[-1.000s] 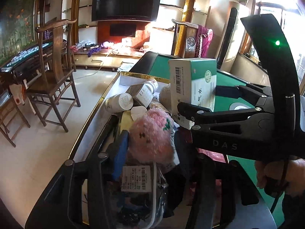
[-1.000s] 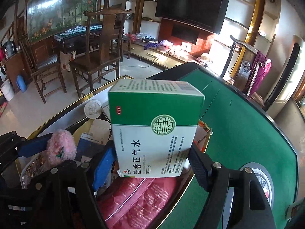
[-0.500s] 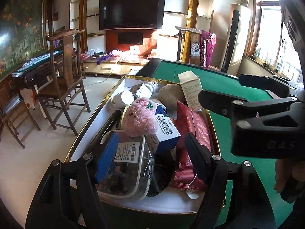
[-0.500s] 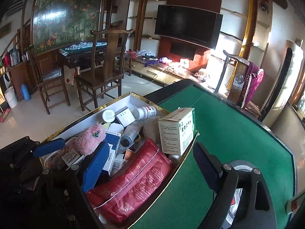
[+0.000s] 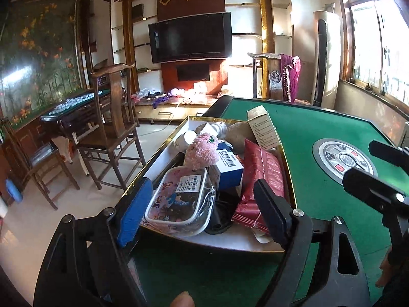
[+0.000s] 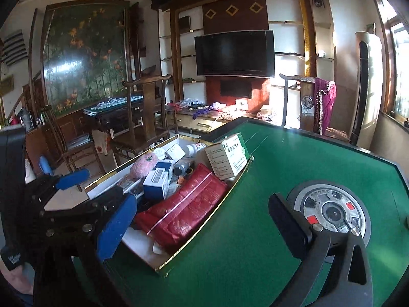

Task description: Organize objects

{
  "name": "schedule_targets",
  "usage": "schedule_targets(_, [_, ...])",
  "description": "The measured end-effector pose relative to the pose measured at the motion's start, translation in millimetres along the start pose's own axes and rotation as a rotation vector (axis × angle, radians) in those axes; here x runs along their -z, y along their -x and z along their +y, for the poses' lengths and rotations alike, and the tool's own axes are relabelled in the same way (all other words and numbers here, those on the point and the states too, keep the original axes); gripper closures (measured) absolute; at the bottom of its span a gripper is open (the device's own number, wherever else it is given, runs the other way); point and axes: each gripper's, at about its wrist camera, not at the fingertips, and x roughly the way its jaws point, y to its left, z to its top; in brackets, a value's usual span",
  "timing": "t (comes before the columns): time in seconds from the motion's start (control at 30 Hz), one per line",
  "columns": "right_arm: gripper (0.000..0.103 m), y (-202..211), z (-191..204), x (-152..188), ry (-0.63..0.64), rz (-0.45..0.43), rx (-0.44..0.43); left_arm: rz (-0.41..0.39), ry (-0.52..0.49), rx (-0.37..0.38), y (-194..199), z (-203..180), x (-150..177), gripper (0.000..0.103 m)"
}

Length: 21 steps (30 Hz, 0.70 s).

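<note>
A white tray with a gold rim [image 5: 163,148] [image 6: 204,220] sits on the green table, full of items. A green-and-white medicine box [image 6: 227,156] [image 5: 263,130] stands at its far right corner. A red packet [image 5: 263,168] [image 6: 184,204], a pink plush [image 5: 202,151], a blue-and-white box [image 5: 227,166] and a clear cartoon pouch [image 5: 179,199] lie in it. My left gripper [image 5: 202,186] hangs at the tray's near end with its jaws opening, pads off the pouch. My right gripper [image 6: 202,204] is over the tray's right rim, jaws opening, nothing between them.
The green felt table has a round centre panel [image 6: 329,212] [image 5: 342,158] to the right of the tray. Wooden chairs [image 5: 112,133] stand on the floor to the left. A fingertip [image 5: 182,299] shows at the bottom edge of the left wrist view.
My right gripper let go of the medicine box, now standing in the tray, and drew back. My left gripper widened off the clear pouch and pulled back too.
</note>
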Motion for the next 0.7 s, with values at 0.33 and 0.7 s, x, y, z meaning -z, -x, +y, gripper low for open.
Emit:
schedule_targets(0.33, [0.0, 29, -8, 33, -0.037, -0.007, -0.108, -0.052, 0.019, -0.007, 32, 9, 19, 0.02])
schedule_targets(0.7, [0.0, 23, 6, 44, -0.02, 0.032, -0.139, -0.052, 0.001, -0.071, 35, 8, 32, 0.02])
